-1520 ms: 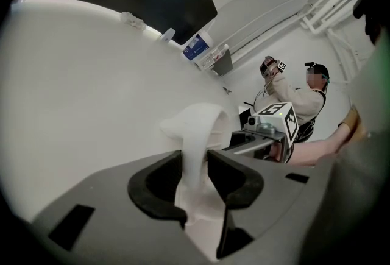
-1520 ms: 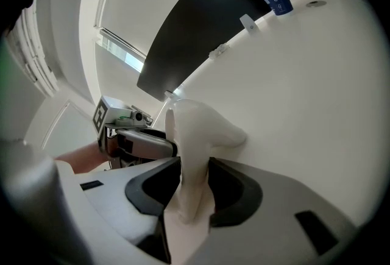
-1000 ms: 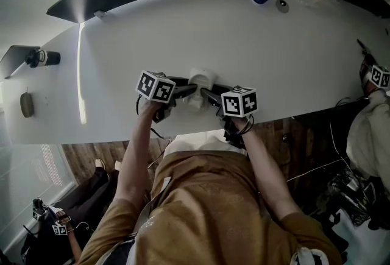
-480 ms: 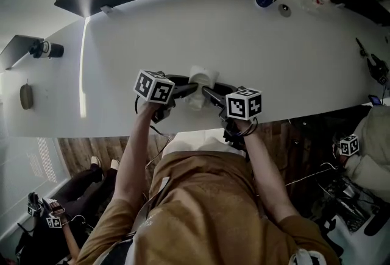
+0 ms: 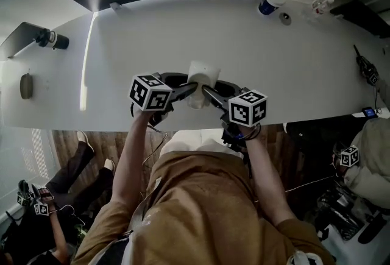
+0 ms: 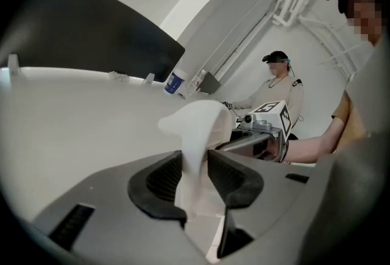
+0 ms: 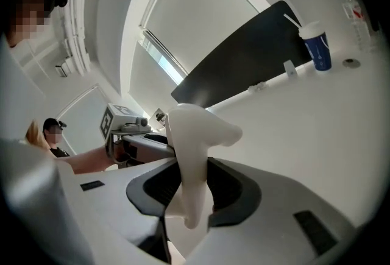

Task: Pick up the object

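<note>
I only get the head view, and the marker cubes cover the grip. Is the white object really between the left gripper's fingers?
Observer: Yes. In the left gripper view the white object stands upright between the fingers of the left gripper, and both press on it.
Operator: And the other side?
Observer: The right gripper is also closed on it. Its view shows the object's narrow lower part clamped and a wider, rounded top sticking out above the fingers.

Brightly daylit from tall bright window (image 7: 159,53); glare stripe along long white tabletop (image 5: 85,56); fisheye-bent, dark-cornered gripper views; washed-out, soft-focus white moulded object (image 6: 201,130).
</note>
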Available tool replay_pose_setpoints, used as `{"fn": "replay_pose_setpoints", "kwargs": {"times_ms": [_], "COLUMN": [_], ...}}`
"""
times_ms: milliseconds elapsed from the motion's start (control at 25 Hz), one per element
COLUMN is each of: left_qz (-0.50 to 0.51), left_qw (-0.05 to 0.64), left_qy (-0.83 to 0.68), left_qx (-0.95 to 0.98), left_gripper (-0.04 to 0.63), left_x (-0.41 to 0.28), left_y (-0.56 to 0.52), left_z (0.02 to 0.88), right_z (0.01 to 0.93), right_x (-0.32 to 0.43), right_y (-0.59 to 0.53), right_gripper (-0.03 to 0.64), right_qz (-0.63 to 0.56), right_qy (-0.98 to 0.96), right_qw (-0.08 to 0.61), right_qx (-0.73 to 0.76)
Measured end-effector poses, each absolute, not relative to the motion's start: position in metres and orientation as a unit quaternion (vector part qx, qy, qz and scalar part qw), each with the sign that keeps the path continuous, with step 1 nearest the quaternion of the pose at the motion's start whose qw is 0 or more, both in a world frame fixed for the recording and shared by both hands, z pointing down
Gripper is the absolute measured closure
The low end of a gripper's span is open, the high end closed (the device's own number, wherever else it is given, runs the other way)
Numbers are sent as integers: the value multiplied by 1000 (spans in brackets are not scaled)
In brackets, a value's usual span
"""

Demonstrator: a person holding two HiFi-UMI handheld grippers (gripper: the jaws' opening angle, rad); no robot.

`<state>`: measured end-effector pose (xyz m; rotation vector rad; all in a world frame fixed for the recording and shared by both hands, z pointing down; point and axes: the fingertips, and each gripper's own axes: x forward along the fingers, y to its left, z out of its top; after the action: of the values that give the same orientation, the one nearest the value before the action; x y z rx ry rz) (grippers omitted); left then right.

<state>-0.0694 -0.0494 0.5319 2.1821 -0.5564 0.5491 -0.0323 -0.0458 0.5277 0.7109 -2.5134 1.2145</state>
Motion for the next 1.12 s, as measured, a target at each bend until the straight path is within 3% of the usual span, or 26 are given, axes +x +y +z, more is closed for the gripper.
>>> {"fn": "replay_pose_setpoints", "kwargs": {"times_ms": [360,1120], "left_qz": [196,81], "left_qw": [312,203], "left_qy": [-264,-330], "left_qx": [891,918], "left_gripper": [456,456], "left_x": [-73,-64], "left_y": [-43,-46], "left_z": [474,350], "right_z": [473,346], "right_x": [-36,-24], "right_y": [-42,-47], "right_gripper": [476,476], "right_qz": [363,213], "right_qy": [-899,-952], "right_qw": [103,45], "right_qx": [222,217]}}
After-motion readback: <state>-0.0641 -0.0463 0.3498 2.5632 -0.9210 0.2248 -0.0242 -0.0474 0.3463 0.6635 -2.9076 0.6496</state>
